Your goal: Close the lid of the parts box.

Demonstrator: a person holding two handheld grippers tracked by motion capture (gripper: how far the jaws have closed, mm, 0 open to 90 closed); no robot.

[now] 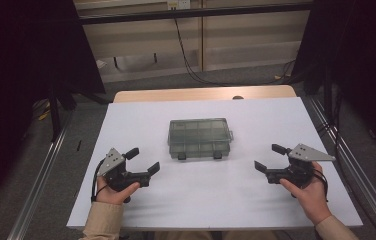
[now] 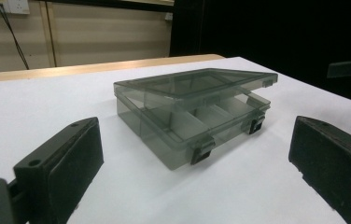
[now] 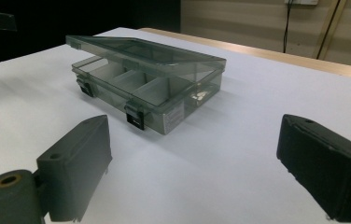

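Two black jaws of the left gripper (image 2: 197, 172) are standing spread wide in the foreground of the left gripper view, nothing between them, with the smoky plastic compartment box (image 2: 194, 112) lying ahead of them and slightly toward the right jaw, apart from both pads. From the right gripper view the picture is mirroring itself: the right gripper (image 3: 197, 168) is also holding its jaws released and empty, and the compartment box (image 3: 148, 81) is sitting ahead and off toward the left jaw.

Seen from the high view, the box (image 1: 199, 138) is resting on the white table (image 1: 216, 200) between the two hands, farther out than either, its long axis running crosswise to the line of both grippers and its two dark latches (image 1: 199, 156) facing the person. Its lid is appearing slightly raised along the latch side in the gripper views rather than clipped flat.

The left gripper (image 1: 142, 160) and the right gripper (image 1: 269, 157) are flanking the box, each angling inward toward a short end; neither is touching it. By the look of it the two are about equally near, the right perhaps a little farther off, so the coming approach probably depends on each hand closing diagonally inward and forward on the latch front.
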